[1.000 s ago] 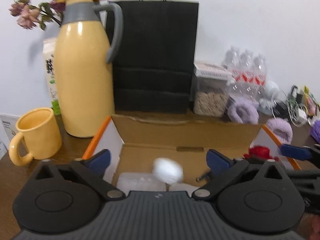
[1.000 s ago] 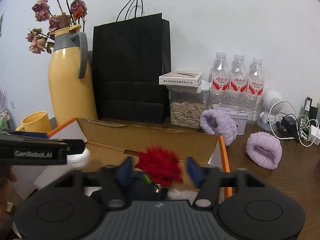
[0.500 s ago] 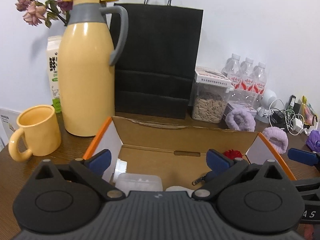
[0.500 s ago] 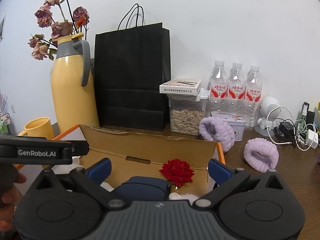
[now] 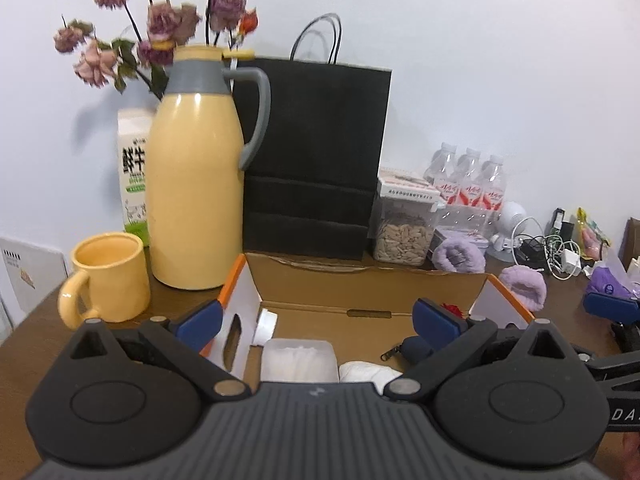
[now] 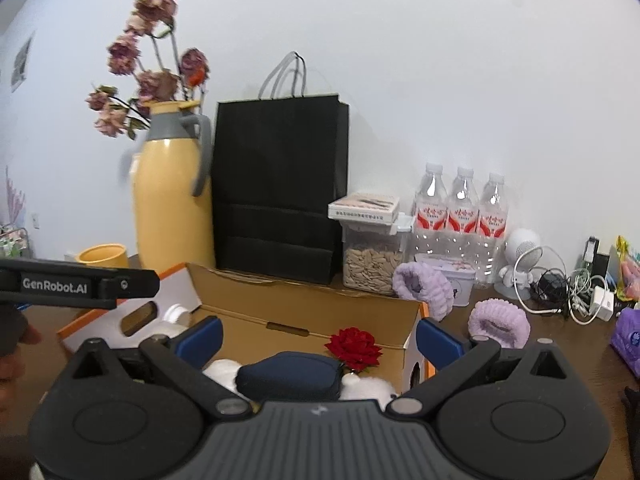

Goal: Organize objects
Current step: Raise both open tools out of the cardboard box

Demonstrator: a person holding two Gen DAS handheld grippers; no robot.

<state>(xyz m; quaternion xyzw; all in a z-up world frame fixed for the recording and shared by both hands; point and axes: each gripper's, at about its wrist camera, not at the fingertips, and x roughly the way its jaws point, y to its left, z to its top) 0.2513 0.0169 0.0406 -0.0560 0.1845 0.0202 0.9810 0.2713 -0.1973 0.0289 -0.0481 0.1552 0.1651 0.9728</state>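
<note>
Both grippers point slightly downward over the open cardboard box point(image 6: 304, 312), side by side. The right gripper point(image 6: 318, 340) has its blue pads spread wide, released, with nothing between them; they have just been opening. The red flower point(image 6: 354, 347) lies inside the box at its 3 o'clock end, beside a dark blue pouch point(image 6: 288, 374). The left gripper point(image 5: 318, 320) is also spread wide and empty, above a clear plastic tub point(image 5: 298, 364) at the box's 6 o'clock side.
</note>
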